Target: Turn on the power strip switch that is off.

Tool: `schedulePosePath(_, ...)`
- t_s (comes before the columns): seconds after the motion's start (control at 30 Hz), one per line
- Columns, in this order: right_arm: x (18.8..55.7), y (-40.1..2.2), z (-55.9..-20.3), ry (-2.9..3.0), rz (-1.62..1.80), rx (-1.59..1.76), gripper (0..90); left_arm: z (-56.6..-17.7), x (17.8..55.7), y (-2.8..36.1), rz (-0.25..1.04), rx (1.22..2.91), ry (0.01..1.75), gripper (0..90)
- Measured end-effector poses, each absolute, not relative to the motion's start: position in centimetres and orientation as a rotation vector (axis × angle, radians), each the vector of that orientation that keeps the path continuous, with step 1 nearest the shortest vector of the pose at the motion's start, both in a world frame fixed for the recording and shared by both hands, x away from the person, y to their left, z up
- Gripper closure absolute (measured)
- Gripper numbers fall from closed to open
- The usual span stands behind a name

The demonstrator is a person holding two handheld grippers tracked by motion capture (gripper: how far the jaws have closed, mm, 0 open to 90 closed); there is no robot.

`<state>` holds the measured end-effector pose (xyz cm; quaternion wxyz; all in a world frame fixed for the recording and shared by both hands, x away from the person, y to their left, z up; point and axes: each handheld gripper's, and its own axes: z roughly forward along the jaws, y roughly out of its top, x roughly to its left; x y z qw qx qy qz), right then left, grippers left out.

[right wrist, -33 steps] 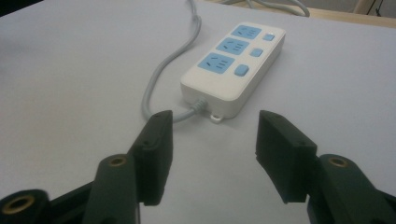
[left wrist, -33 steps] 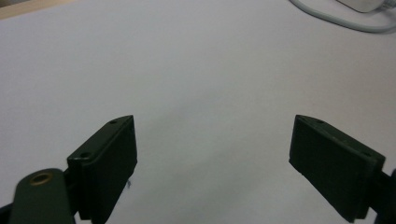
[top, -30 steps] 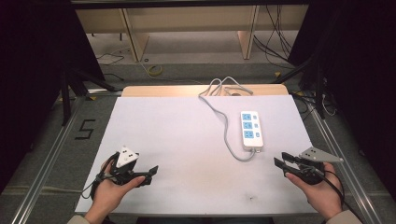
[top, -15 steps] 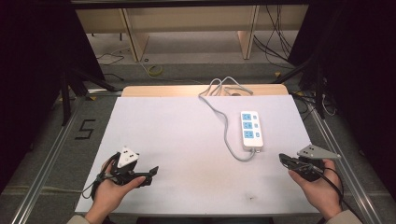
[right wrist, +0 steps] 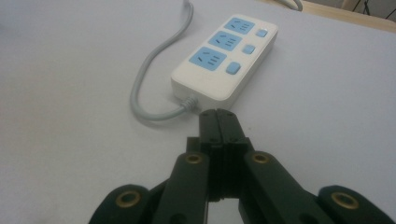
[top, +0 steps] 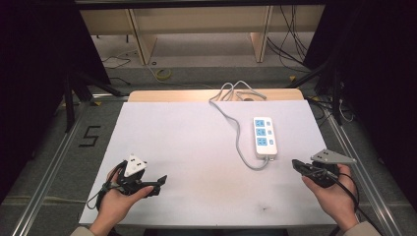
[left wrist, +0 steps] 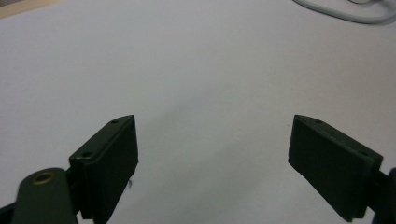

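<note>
Legible markings, one entry:

1. Numeral "5", dark strokes in a blocky hand, laid on the grey floor just left of the bench's left edge, seen in the high view.

Power strip: blue socket faces and blue switch buttons carry no readable lettering or brand. Bench sheet: no print legible.

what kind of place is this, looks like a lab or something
Probably a lab or workshop test station: a white-topped table bearing one power strip, bare shelving behind it, and loose cables trailing over the floor.
</note>
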<state>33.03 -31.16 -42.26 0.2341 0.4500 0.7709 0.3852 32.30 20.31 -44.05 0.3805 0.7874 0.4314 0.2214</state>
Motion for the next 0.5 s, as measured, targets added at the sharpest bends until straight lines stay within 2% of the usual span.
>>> schedulePosePath(0.5,33.65,-30.88,-41.84,2.113,1.047,1.243,90.0,-44.11,32.27,20.22,0.572,2.009,1.099,15.5)
